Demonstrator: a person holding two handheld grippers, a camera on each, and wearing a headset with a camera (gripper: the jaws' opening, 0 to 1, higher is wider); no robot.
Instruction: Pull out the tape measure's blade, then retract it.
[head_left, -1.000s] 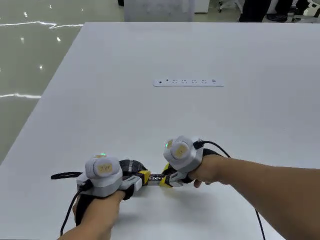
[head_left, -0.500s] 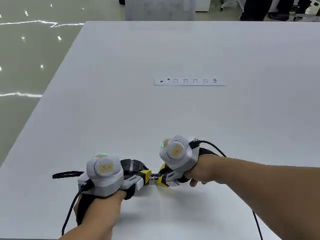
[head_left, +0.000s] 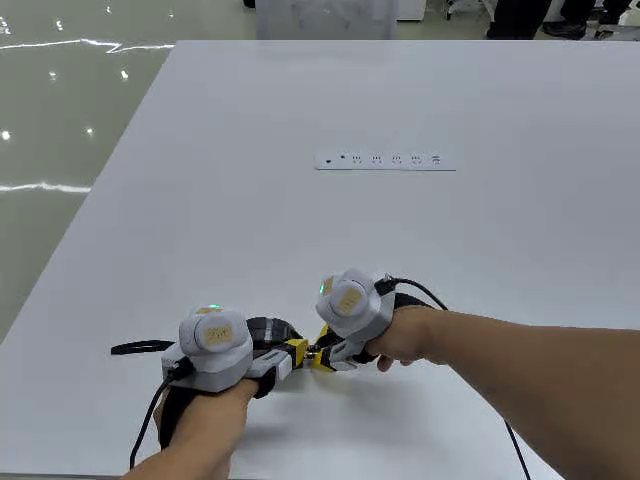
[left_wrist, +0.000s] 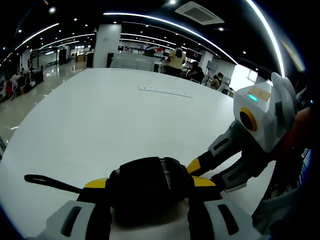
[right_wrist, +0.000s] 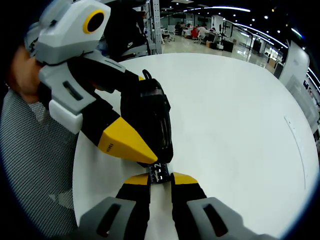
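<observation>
Black tape measure (left_wrist: 150, 187) rests on white counter (head_left: 300, 230), clamped between left gripper (left_wrist: 149, 184) jaws. Right gripper (right_wrist: 160, 178) jaws pinch blade (right_wrist: 160, 171) tip. We note right gripper nearer tape measure than second ago: blade almost retracted.

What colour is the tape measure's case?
Black; the tape measure's case shows best in the left gripper view.
</observation>
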